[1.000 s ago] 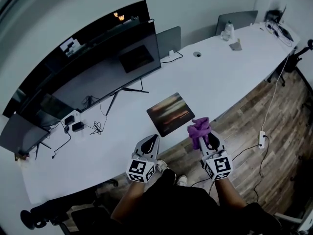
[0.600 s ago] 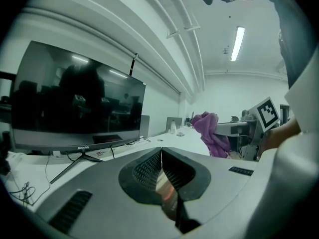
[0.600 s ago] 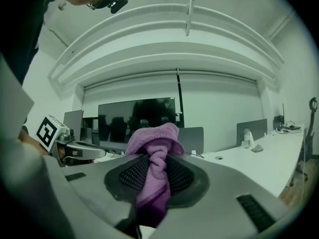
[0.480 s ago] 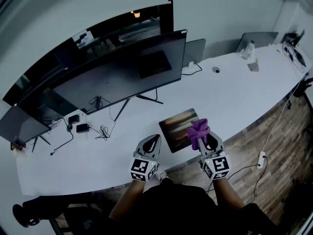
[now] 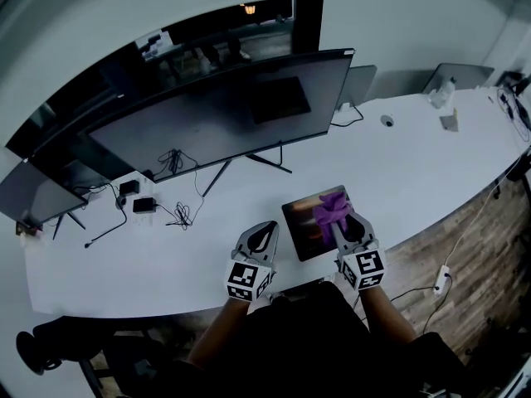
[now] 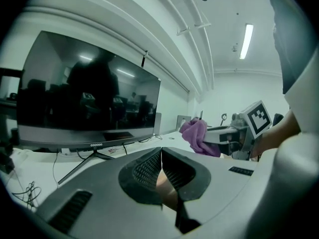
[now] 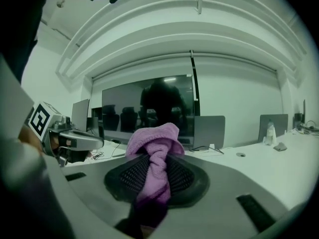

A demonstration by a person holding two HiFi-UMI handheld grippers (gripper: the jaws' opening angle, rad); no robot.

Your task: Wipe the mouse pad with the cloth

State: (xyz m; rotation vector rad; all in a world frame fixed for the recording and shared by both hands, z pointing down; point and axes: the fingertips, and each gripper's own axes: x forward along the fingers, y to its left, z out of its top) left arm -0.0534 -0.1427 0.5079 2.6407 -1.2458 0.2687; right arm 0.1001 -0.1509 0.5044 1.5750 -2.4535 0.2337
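The mouse pad (image 5: 303, 224) lay on the white bench (image 5: 415, 152) near its front edge. Over it the right tongs (image 5: 343, 222) pinched the purple cloth (image 5: 332, 208), while the left tongs (image 5: 260, 237) were pressed together, empty, just beside the pad.

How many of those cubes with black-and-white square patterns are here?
2. One marker cube rides on the left gripper, the other marker cube on the right gripper, which grips the purple cloth. None seem hidden.

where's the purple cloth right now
In the head view the purple cloth is clamped in the right gripper, over the right part of the mouse pad near the front edge of the desk.
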